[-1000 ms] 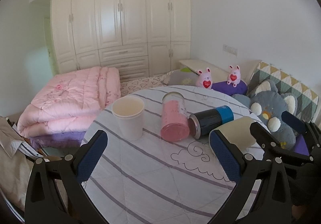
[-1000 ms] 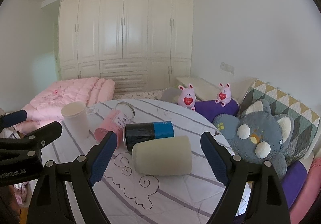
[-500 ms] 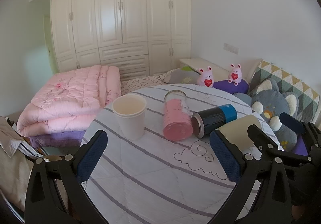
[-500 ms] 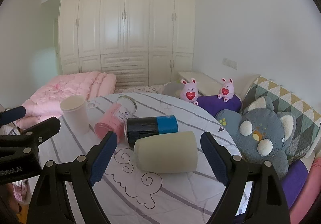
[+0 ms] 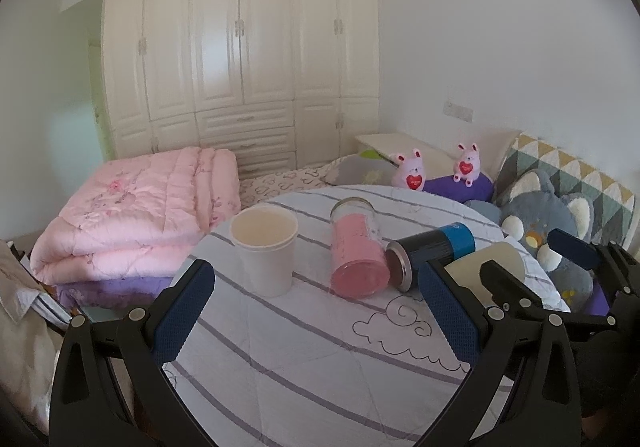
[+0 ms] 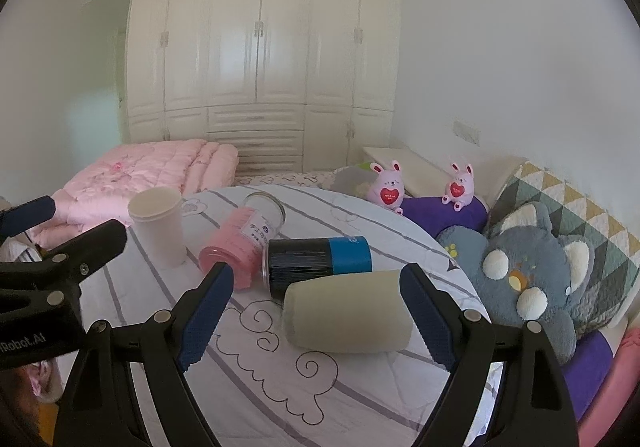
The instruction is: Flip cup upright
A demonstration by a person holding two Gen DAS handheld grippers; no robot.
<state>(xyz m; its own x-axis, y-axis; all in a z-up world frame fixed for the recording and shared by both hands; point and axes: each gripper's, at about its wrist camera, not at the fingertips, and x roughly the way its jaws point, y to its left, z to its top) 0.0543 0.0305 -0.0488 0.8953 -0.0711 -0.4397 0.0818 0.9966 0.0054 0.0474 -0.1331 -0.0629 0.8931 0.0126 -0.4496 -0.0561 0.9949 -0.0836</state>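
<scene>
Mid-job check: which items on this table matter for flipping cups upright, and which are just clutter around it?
Job items:
- cream cup, on its side between the open right gripper fingers
- black-and-blue cup, on its side
- pink cup, on its side
- left gripper, open

Lying about:
- white cup, already upright
- grey plush
- two pink bunnies
- pink quilt

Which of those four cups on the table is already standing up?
The white cup beside the pink quilt, mouth upward; the pink, dark-blue and cream ones lie sideways.
</scene>
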